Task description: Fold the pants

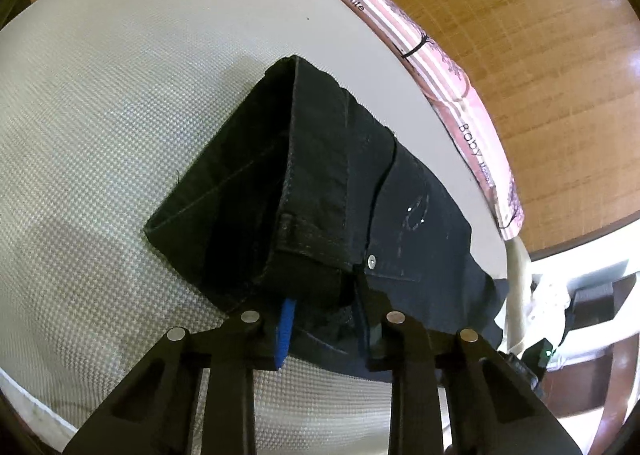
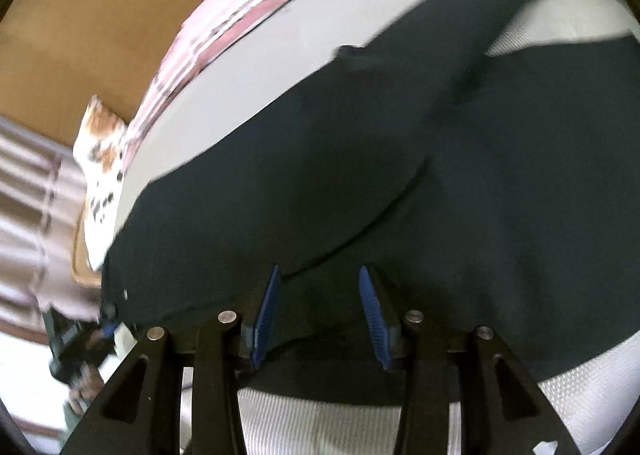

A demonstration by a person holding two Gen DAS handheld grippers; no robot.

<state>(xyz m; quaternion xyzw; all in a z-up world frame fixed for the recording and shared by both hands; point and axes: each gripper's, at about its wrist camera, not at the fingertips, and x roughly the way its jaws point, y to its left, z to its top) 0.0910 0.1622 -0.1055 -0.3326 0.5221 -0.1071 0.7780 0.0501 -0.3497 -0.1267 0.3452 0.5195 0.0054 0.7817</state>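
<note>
Dark black pants (image 1: 312,191) lie on a white textured mattress (image 1: 100,127), partly folded, with the waistband and a metal rivet toward me. My left gripper (image 1: 328,307) is shut on the waistband fabric, which bunches between its fingers; one blue pad (image 1: 285,331) shows. In the right wrist view the pants (image 2: 400,183) spread wide across the mattress (image 2: 280,35), their legs running to the upper right. My right gripper (image 2: 318,295) is open just above the near edge of the pants, its blue pads (image 2: 267,311) apart with nothing between them.
A pink striped sheet (image 1: 452,71) edges the mattress at the far side, with wooden floor (image 1: 540,55) beyond. White furniture (image 1: 580,283) stands at the right. In the right wrist view the other gripper and hand (image 2: 76,347) show at the lower left, beside a patterned cloth (image 2: 100,159).
</note>
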